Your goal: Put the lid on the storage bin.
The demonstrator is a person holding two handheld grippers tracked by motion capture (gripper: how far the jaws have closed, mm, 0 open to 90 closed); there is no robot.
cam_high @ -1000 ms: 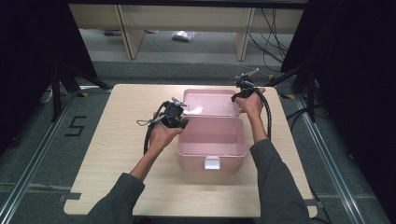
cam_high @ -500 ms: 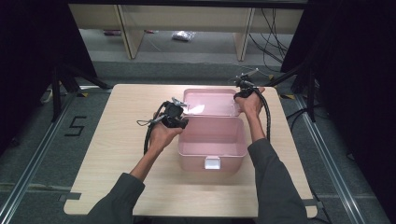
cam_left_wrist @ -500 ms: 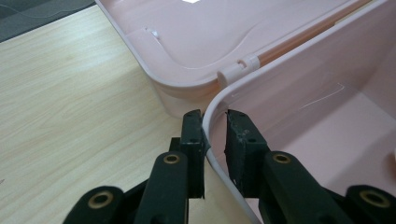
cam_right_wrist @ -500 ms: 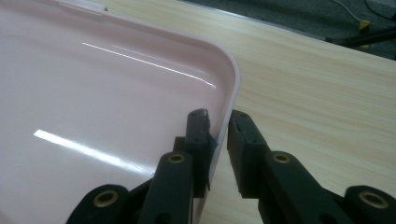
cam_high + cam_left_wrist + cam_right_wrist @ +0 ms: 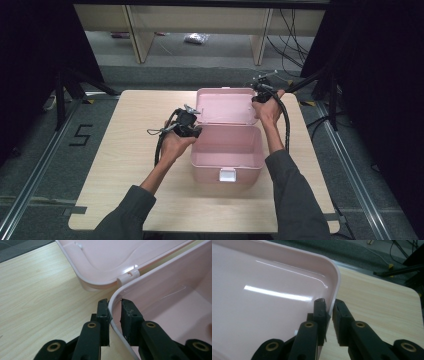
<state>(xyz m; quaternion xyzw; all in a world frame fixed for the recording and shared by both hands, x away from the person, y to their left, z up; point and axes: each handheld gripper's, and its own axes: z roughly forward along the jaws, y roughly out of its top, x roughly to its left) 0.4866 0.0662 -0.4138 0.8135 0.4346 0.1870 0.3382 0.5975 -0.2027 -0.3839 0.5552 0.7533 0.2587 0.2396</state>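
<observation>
Pink box [image 5: 227,150], one, at mid-table [image 5: 125,150], its one lid [image 5: 225,106] raised behind it. Grippers, two: left gripper [image 5: 115,305] clamped over the box's left rim; right gripper [image 5: 329,305] pinching the lid's right edge. Hinge clip [image 5: 128,277], one.

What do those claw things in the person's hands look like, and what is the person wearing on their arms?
Each gripper, left gripper and right gripper, has two flat black jaws joined by black links with brass-coloured rivets. A black cable trails from the right one, a thinner one from the left. A small grey plate tops the left gripper. The sleeves are dark grey.
</observation>
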